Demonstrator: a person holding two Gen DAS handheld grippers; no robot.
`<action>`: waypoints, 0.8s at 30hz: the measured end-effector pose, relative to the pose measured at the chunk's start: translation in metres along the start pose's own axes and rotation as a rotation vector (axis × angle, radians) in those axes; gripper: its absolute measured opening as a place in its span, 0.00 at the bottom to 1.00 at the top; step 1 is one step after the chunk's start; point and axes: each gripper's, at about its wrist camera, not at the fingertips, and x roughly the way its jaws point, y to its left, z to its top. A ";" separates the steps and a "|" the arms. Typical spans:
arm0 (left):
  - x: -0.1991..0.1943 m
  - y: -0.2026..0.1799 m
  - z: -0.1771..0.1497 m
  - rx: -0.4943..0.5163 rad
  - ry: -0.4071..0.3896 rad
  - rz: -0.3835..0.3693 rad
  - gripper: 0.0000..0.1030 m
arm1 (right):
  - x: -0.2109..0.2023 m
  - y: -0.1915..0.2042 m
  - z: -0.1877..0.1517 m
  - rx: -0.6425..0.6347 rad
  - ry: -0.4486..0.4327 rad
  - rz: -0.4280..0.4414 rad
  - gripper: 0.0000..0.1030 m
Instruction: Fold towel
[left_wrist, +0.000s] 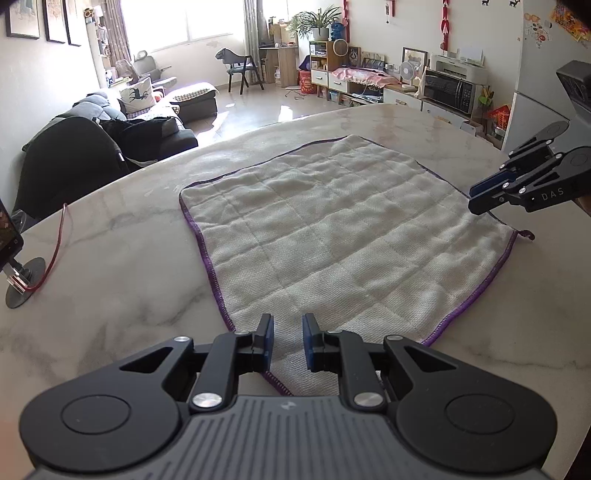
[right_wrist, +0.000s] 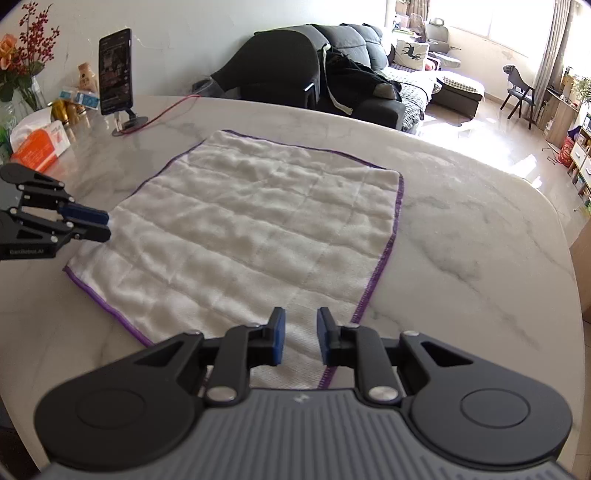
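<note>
A white quilted towel (left_wrist: 332, 236) with a purple stitched edge lies spread flat on the marble table (left_wrist: 110, 295); it also shows in the right wrist view (right_wrist: 240, 236). My left gripper (left_wrist: 287, 341) is open, its blue pads straddling one near corner of the towel. My right gripper (right_wrist: 300, 339) is open over another corner, by the purple edge. The right gripper also shows at the right of the left wrist view (left_wrist: 480, 197), and the left gripper at the left of the right wrist view (right_wrist: 103, 223). Neither holds any cloth.
A phone on a round stand (right_wrist: 116, 70) with a red cable (right_wrist: 166, 110) stands at the table's far side. A tissue box (right_wrist: 40, 146), small bottles and a flower vase (right_wrist: 22, 74) sit by the wall. A dark sofa (right_wrist: 351, 74) stands beyond the table edge.
</note>
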 end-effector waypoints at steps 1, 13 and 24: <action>-0.001 -0.005 0.001 0.004 -0.005 -0.011 0.16 | 0.001 0.007 0.001 -0.011 -0.002 0.011 0.19; 0.011 -0.054 0.000 0.061 -0.015 -0.101 0.16 | 0.017 0.079 0.002 -0.103 -0.011 0.147 0.19; 0.001 -0.037 -0.017 0.032 -0.036 -0.103 0.17 | 0.003 0.041 -0.022 -0.038 -0.018 0.114 0.19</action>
